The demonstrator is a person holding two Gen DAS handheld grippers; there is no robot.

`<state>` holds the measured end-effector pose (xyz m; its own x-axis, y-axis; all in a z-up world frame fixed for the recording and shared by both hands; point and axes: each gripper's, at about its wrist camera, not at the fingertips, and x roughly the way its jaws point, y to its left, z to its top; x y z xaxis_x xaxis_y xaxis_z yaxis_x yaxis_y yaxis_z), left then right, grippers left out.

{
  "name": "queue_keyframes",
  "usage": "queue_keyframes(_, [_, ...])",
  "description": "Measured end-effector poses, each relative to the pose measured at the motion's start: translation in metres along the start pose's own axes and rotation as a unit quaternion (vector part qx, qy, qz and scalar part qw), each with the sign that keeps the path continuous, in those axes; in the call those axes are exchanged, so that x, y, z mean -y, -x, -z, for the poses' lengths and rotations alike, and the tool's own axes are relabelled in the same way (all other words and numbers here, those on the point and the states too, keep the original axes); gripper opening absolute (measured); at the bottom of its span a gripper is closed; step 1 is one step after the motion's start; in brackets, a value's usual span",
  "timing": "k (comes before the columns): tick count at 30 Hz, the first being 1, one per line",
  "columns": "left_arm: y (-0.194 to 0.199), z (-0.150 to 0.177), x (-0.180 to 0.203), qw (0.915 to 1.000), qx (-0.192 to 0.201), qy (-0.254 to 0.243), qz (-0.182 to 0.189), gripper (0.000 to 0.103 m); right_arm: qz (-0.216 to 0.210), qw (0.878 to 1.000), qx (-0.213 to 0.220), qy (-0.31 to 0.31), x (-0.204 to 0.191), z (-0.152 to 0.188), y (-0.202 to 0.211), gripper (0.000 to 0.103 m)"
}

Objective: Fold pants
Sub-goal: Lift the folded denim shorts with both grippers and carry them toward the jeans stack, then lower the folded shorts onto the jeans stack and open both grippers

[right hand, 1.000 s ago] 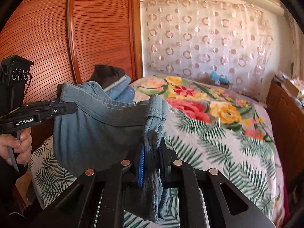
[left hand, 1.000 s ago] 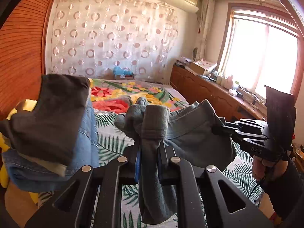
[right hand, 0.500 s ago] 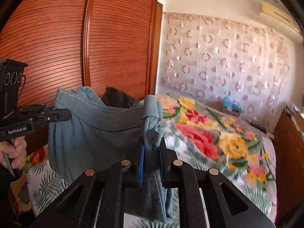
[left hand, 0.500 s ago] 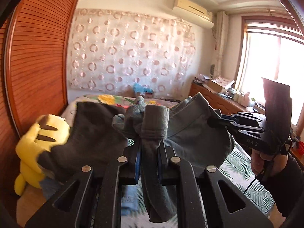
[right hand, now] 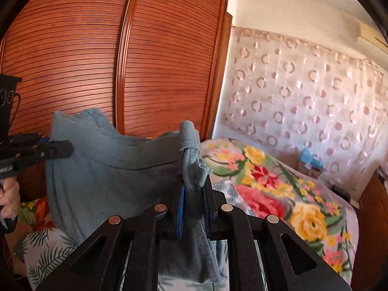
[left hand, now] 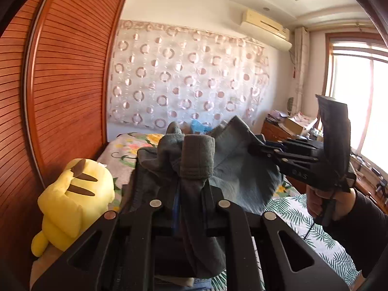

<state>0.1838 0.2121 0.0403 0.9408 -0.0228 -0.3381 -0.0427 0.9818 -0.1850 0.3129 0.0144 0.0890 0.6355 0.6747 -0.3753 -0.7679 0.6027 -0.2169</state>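
Filling the left of both views is a red-brown slatted wardrobe (right hand: 101, 55), and beneath it stretches the bed (right hand: 278, 194) with its flowered and palm-leaf cover, backed by a sheer curtain with ring patterns (left hand: 184, 82). Above the bed, clear of the cover, hang the pants (right hand: 109, 177), a soft blue-grey pair held up by the waistband and sagging in a shallow curve between the two tools. Next in size, a yellow plush toy (left hand: 72, 198) sits against the wardrobe at the bed's near corner. The left gripper (left hand: 191, 191) has its jaws drawn narrow onto a bunched wad of waistband, and the right gripper (right hand: 194, 201) pinches the opposite end the same way, cloth spilling down past both. The fabric looks light, limp and thick-hemmed; it should drape rather than hold a line, so the stitched waistband corners seem the soundest places to grip, and a loose pinch may let the bunch creep out. Much is hidden: the legs drop below both frames, so whether they hang straight, twisted or touching the bed cannot be told, and the wads conceal how many layers each pair of jaws has caught.
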Motion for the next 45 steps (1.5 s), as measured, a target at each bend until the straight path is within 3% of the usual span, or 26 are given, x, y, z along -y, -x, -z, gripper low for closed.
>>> queue_keyframes(8, [0.002,0.015,-0.013,0.9989,0.007,0.013,-0.043,0.015,-0.021,0.999,-0.006,0.044,0.003,-0.006,-0.046,0.013])
queue_keyframes(20, [-0.002,0.037,-0.033,0.9945,-0.002,0.077,-0.072,0.016,-0.046,0.997,-0.031,0.060,-0.004,-0.019,-0.089,0.013])
queue_keyframes(23, [-0.001,0.040,-0.032,0.9941,-0.005,0.076,-0.077,0.016,-0.050,0.997,-0.036,0.048,-0.003,-0.021,-0.089,0.013])
queue_keyframes(28, [-0.002,0.049,-0.033,0.9918,-0.017,0.085,-0.093,0.017,-0.048,0.998,-0.035,0.032,-0.001,-0.025,-0.084,0.040])
queue_keyframes(29, [-0.004,0.050,-0.034,0.9915,-0.021,0.087,-0.095,0.017,-0.047,0.998,-0.034,0.025,0.002,-0.024,-0.079,0.042])
queue_keyframes(34, [-0.005,0.061,-0.037,0.9899,-0.030,0.094,-0.102,0.017,-0.060,0.997,-0.050,0.021,0.016,0.001,-0.056,0.042])
queue_keyframes(37, [-0.003,0.063,-0.037,0.9895,-0.033,0.093,-0.105,0.017,-0.042,0.996,-0.072,0.015,0.027,0.014,-0.060,0.042])
queue_keyframes(41, [-0.003,0.065,-0.034,0.9896,-0.044,0.081,-0.110,0.019,-0.021,0.996,-0.089,-0.014,0.040,0.021,-0.069,0.042])
queue_keyframes(45, [0.003,0.064,-0.031,0.9893,-0.042,0.072,-0.120,0.020,-0.027,0.995,-0.088,-0.039,0.039,0.015,-0.067,0.042])
